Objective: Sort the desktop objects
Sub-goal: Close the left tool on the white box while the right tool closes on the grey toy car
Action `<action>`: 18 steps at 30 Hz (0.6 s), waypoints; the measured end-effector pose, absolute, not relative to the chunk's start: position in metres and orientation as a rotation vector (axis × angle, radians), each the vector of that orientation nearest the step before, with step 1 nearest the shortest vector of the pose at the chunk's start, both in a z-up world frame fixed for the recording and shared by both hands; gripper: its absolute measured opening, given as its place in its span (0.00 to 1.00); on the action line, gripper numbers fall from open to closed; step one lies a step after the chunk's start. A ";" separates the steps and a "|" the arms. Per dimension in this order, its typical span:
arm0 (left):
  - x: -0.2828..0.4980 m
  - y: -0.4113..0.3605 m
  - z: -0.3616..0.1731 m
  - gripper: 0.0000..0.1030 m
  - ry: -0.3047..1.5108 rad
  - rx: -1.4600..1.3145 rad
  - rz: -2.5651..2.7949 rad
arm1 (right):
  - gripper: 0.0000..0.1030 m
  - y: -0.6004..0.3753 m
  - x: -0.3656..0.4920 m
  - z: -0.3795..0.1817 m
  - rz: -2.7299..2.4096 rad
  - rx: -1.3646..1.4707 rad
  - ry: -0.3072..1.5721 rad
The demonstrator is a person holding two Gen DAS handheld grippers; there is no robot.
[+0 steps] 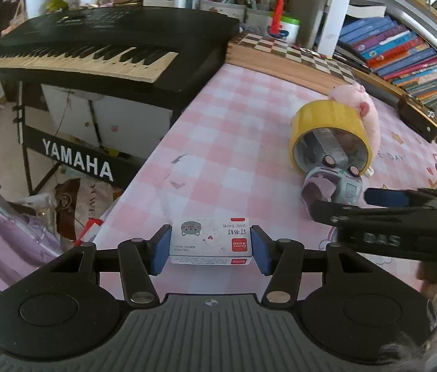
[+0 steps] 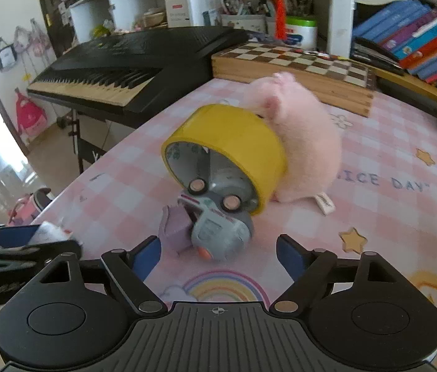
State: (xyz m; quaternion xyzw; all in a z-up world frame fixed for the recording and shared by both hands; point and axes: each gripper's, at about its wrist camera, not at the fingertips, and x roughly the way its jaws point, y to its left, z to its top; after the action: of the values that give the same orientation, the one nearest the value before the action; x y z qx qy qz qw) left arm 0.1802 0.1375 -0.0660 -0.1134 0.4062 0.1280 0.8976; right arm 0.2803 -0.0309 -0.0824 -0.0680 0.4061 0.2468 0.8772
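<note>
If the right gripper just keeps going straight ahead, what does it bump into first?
Most likely the toy car, lying just ahead of the open right gripper. Behind it come the yellow tape and the pink plush. Exact depth is hard to judge.

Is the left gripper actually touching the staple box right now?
Touching. In the left wrist view, both blue pads of the left gripper press against the ends of the staple box, with no gap either side.
</note>
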 end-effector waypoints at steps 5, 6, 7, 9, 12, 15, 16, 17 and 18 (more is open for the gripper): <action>0.178 0.140 -0.063 0.49 0.833 -0.238 0.280 | 0.81 -0.022 0.286 -0.089 0.552 -0.149 0.840; 0.178 0.140 -0.062 0.49 0.833 -0.238 0.279 | 0.81 -0.019 0.285 -0.089 0.559 -0.160 0.833; 0.179 0.140 -0.062 0.49 0.833 -0.237 0.276 | 0.77 -0.017 0.284 -0.089 0.561 -0.176 0.824; 0.179 0.138 -0.062 0.49 0.831 -0.233 0.267 | 0.56 -0.016 0.280 -0.088 0.550 -0.208 0.808; 0.181 0.135 -0.060 0.49 0.827 -0.235 0.246 | 0.51 -0.022 0.277 -0.084 0.575 -0.192 0.810; 0.182 0.132 -0.057 0.49 0.815 -0.235 0.220 | 0.51 -0.030 0.270 -0.076 0.579 -0.172 0.812; 0.183 0.132 -0.056 0.49 0.811 -0.236 0.210 | 0.51 -0.033 0.268 -0.073 0.578 -0.171 0.807; 0.184 0.131 -0.055 0.49 0.807 -0.238 0.198 | 0.51 -0.036 0.264 -0.070 0.577 -0.169 0.800; 0.185 0.130 -0.054 0.49 0.804 -0.239 0.188 | 0.51 -0.039 0.262 -0.067 0.574 -0.167 0.795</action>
State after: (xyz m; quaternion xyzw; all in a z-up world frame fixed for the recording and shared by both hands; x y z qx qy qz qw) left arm 0.1846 0.1297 -0.0540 -0.1160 0.3896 0.0912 0.9091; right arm 0.2615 -0.0388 -0.0671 -0.0799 0.3814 0.2754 0.8788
